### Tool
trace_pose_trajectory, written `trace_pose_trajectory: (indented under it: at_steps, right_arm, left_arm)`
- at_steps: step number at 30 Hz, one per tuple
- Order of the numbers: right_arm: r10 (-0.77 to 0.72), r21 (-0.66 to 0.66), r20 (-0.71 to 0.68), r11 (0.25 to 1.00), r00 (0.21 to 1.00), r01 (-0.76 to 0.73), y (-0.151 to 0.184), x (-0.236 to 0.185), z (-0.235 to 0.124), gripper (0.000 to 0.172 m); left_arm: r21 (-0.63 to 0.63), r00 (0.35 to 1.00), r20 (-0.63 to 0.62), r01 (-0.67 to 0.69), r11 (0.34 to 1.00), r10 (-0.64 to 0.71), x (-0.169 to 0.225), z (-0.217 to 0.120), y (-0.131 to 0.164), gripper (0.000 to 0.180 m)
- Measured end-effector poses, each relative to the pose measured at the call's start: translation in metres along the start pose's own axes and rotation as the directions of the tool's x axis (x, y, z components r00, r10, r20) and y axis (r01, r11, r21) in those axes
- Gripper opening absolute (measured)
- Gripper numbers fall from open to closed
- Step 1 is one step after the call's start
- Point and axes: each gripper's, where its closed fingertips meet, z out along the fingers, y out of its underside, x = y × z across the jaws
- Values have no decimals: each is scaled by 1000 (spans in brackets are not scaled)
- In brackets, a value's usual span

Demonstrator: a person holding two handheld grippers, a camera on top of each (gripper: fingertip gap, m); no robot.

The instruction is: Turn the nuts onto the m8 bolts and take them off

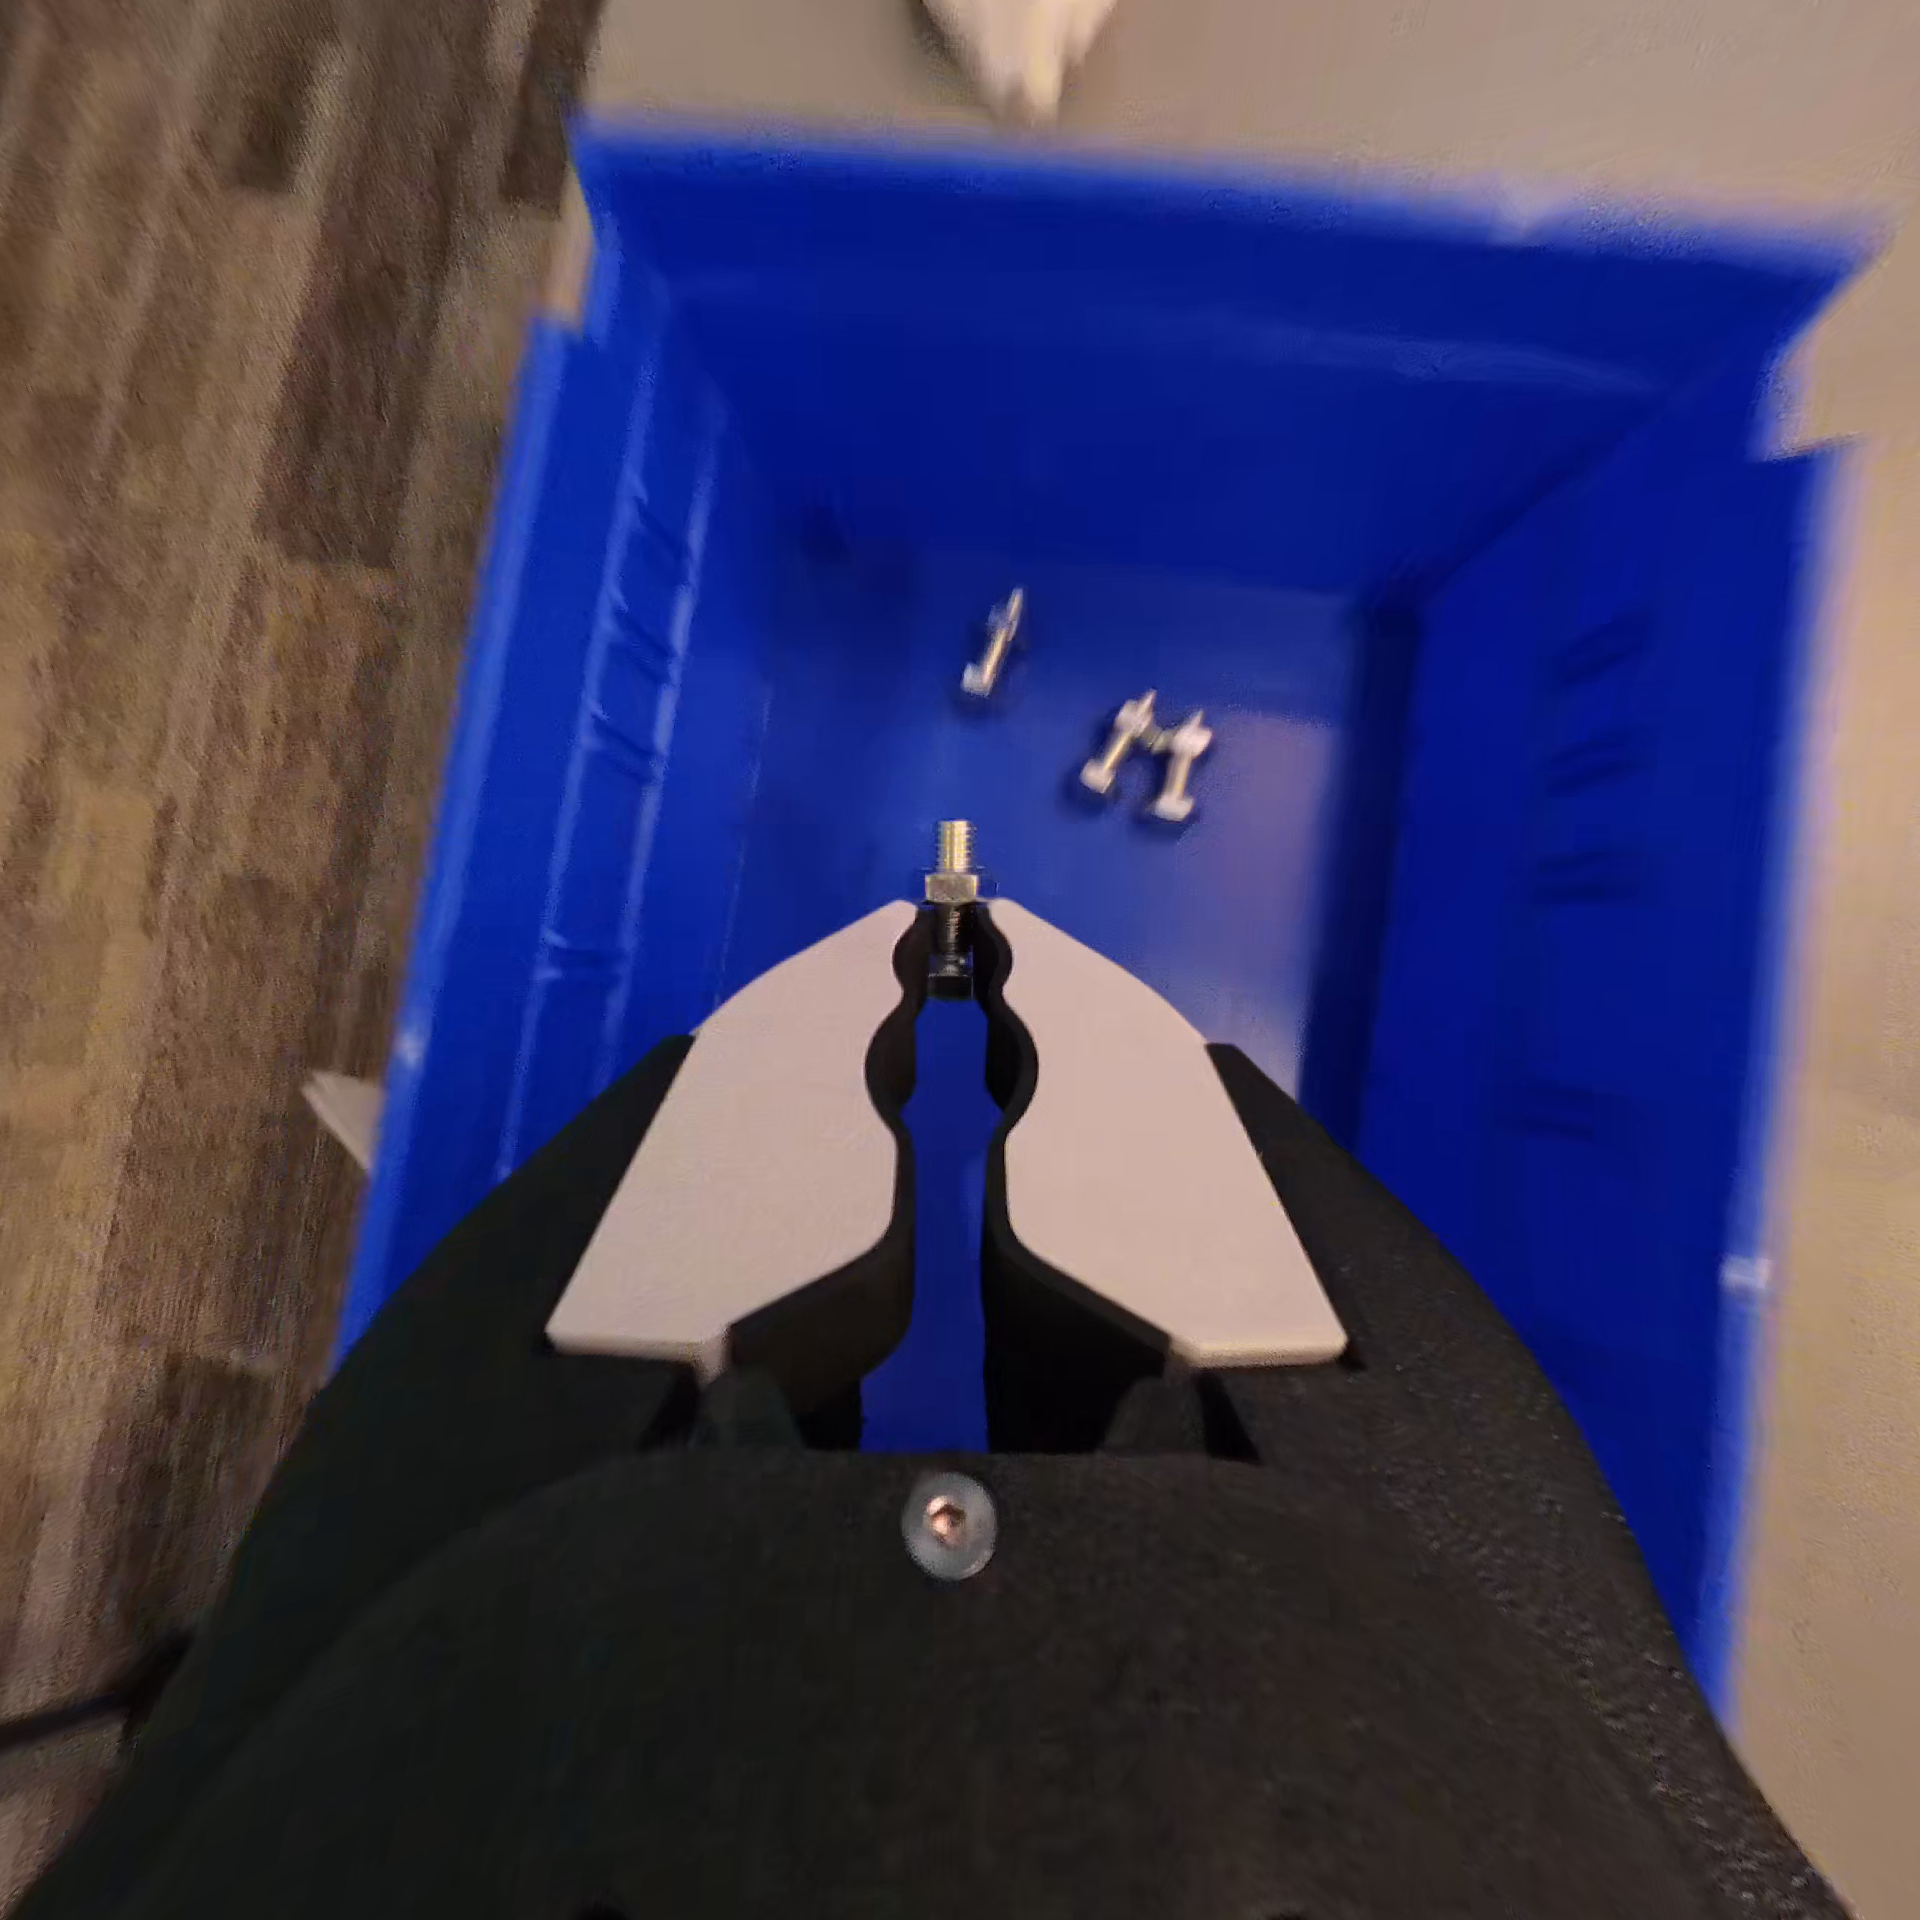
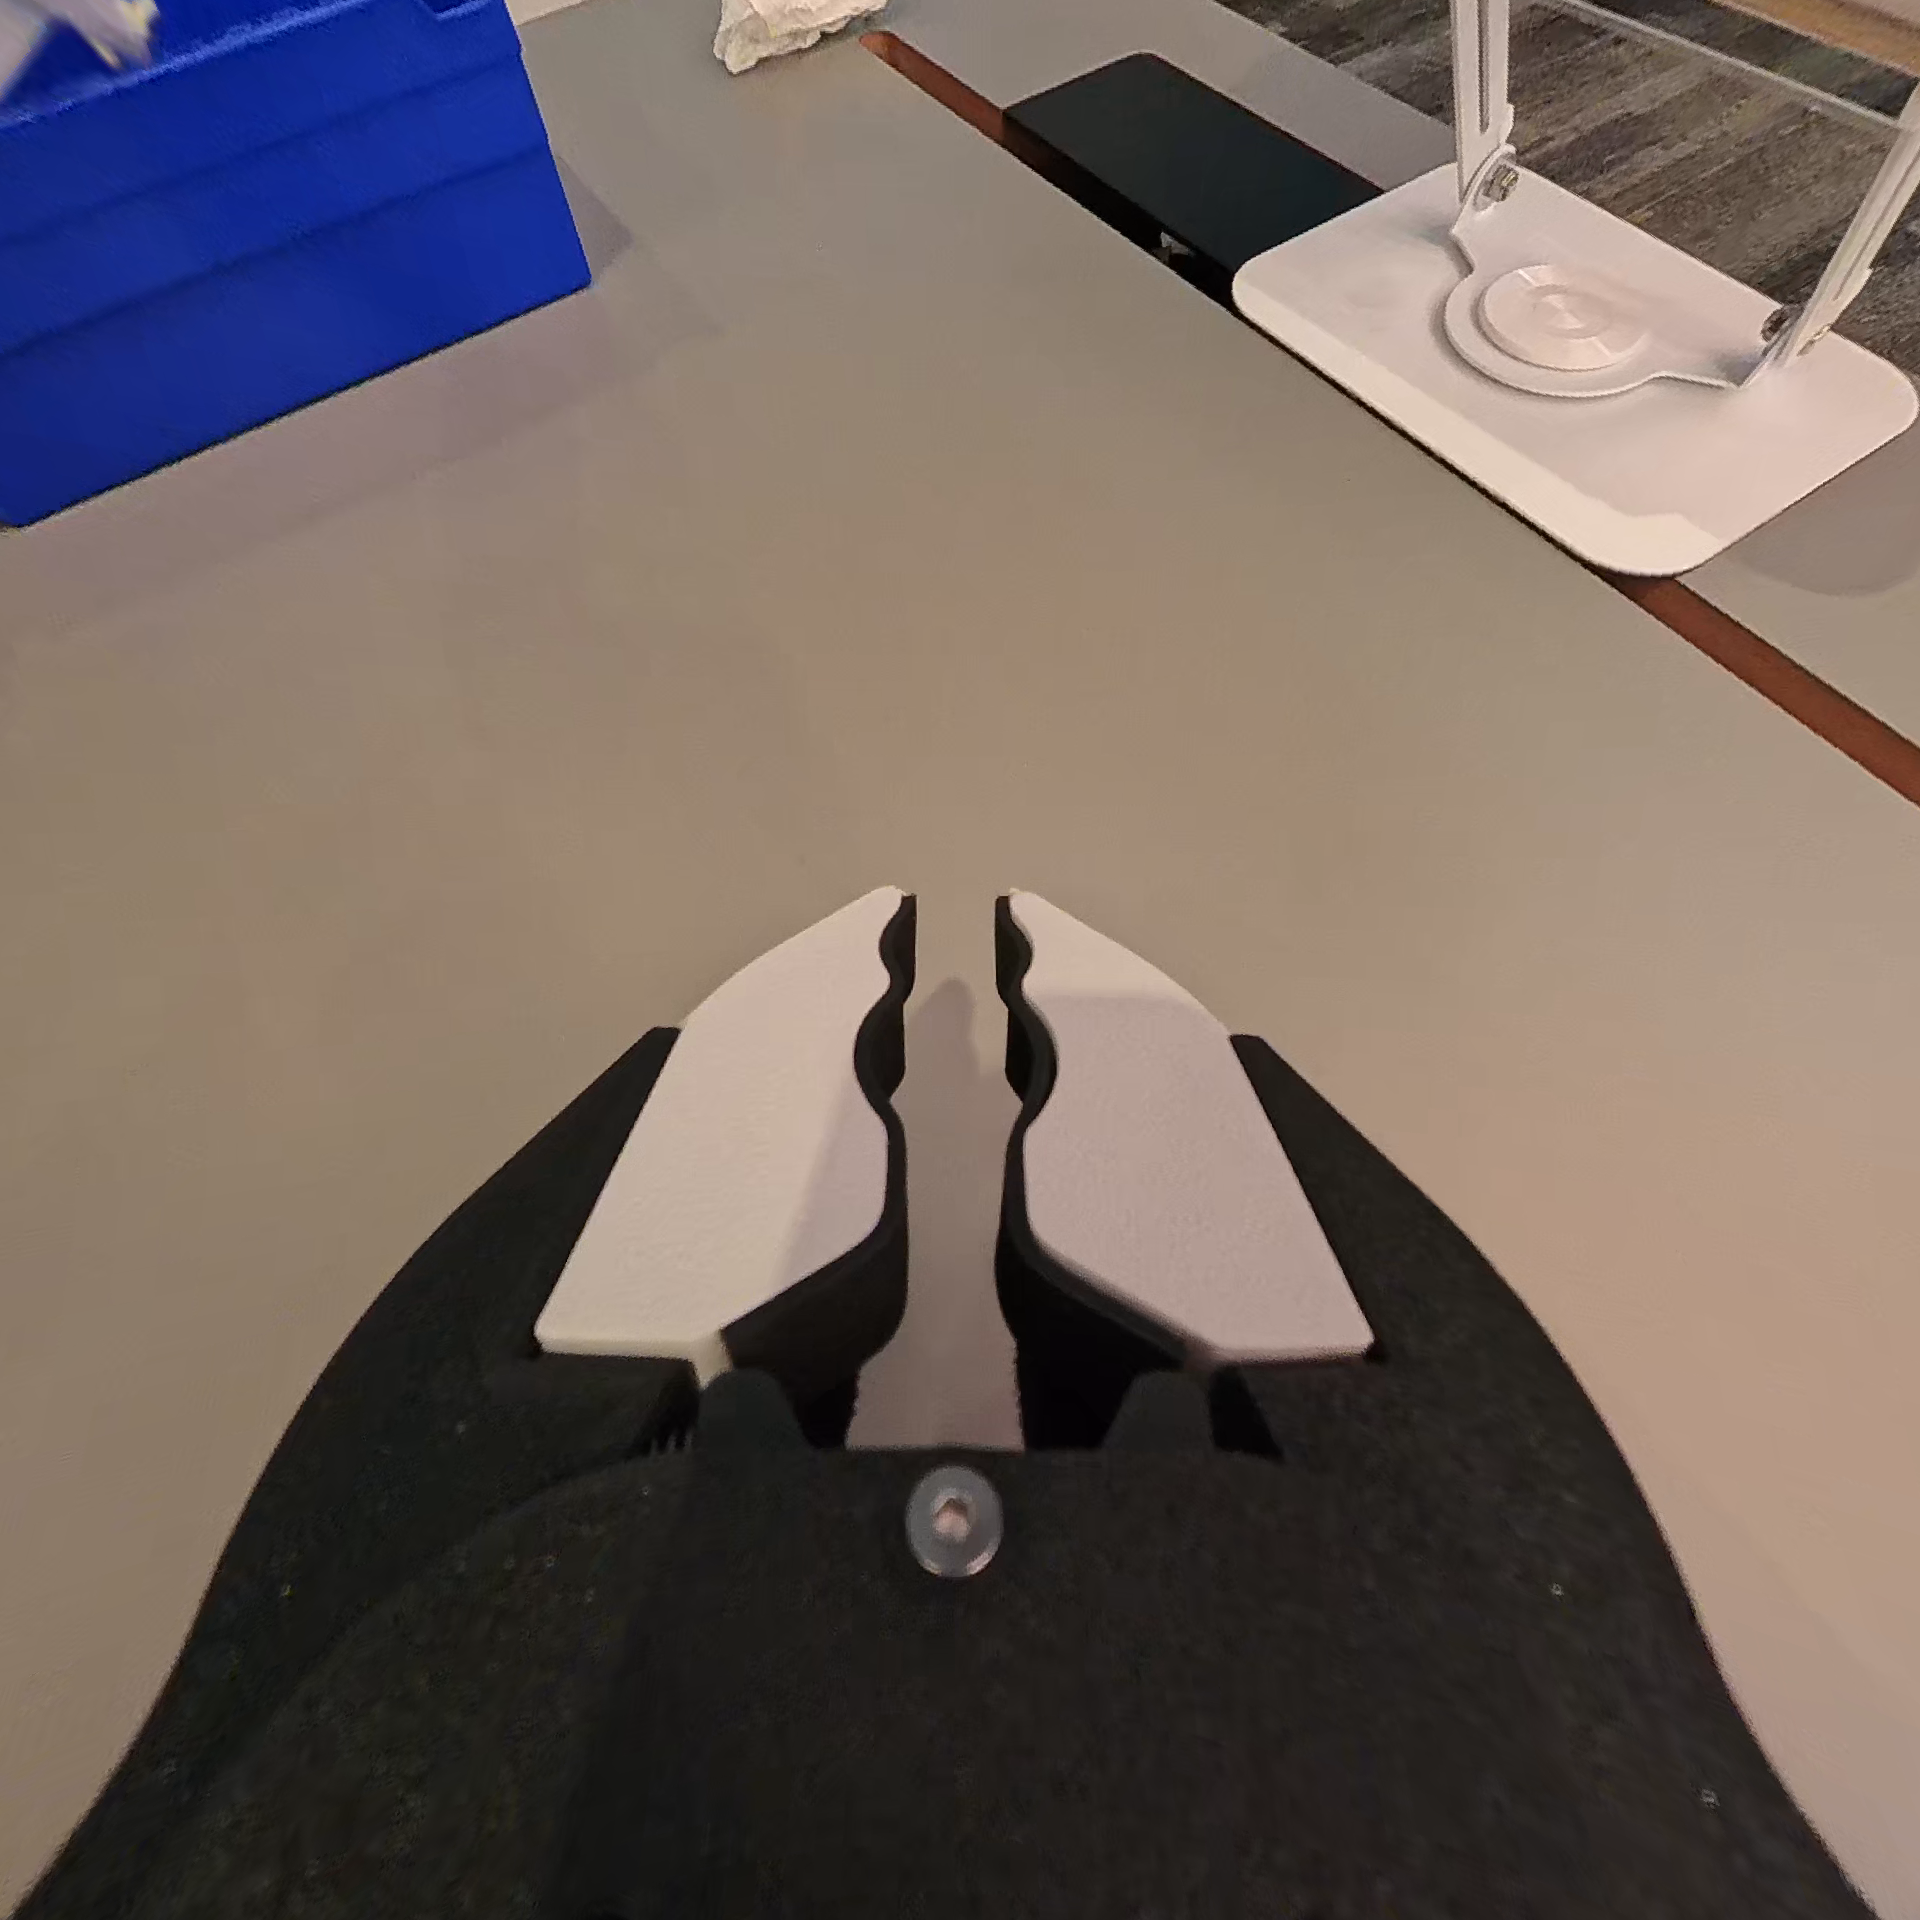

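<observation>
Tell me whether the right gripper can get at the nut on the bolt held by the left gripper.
Probably yes: the right gripper is open and holds nothing, and the nut sits exposed just beyond the left gripper.

Shiny threaded metal bolt [image 1: 953, 878], glossy blue plastic bin [image 1: 644, 790], matt smooth grey table [image 2: 935, 623], smooth white lamp base [image 2: 1621, 416].
</observation>
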Motion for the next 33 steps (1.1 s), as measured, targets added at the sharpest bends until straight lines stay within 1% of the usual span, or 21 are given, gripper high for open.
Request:
trace_pose_trajectory:
  at_steps: [1,3,4,6,9,11,13,14,16,20,22,24,27,29,31,33]
  right_arm:
    - [-1,5,5,1000,1000,1,-3,0,1,13]
    - [-7,24,19,1000,1000,6,-12,-1,2,13]
    - [-14,40,29,999,999,13,-20,-2,2,13]
    - [-34,84,56,996,998,30,-38,-8,2,13]
    - [-74,187,124,981,990,51,-73,-24,-1,13]
    - [-102,259,168,964,980,56,-97,-37,-9,13]
    - [-133,334,196,941,971,62,-120,-48,-22,13]
    - [-148,369,209,927,967,62,-131,-54,-29,13]
    - [-170,431,239,901,956,52,-148,-65,-43,13]
    - [-196,497,304,868,932,21,-169,-83,-64,15]
    - [-191,518,281,855,940,19,-174,-80,-71,19]
    - [-195,557,267,831,944,14,-179,-74,-81,22]
    - [-228,601,324,799,918,-13,-182,-77,-96,22]
    - [-253,607,345,794,904,-10,-181,-79,-101,22]
    - [-280,608,363,794,889,2,-178,-81,-103,21]
    - [-294,621,384,784,876,-10,-179,-84,-107,20]
  left_arm:
    - [70,1000,-21,-12,997,13,6,-19,-16,8]
    - [215,995,-71,-46,975,63,31,-60,-49,8]
    - [281,989,-96,-83,956,114,50,-81,-62,8]
    - [425,959,-162,-143,894,230,100,-119,-85,8]
    - [591,875,-258,-192,783,410,182,-162,-100,8]
    - [681,819,-259,-221,698,513,230,-179,-102,8]
    - [752,769,-232,-247,611,596,274,-189,-101,7]
    - [779,751,-211,-258,572,626,294,-192,-100,7]
    - [807,719,-180,-282,519,671,330,-192,-98,7]
    - [845,655,-199,-262,466,729,391,-192,-92,7]
    - [869,643,-200,-233,437,739,411,-197,-93,7]
    - [889,630,-213,-192,415,747,427,-205,-92,7]
    - [905,583,-275,-110,410,765,448,-216,-87,7]
    - [913,567,-299,-64,403,768,455,-222,-85,7]
    - [918,561,-297,-55,393,772,458,-224,-84,7]
    - [920,536,-301,-56,389,789,461,-227,-82,7]
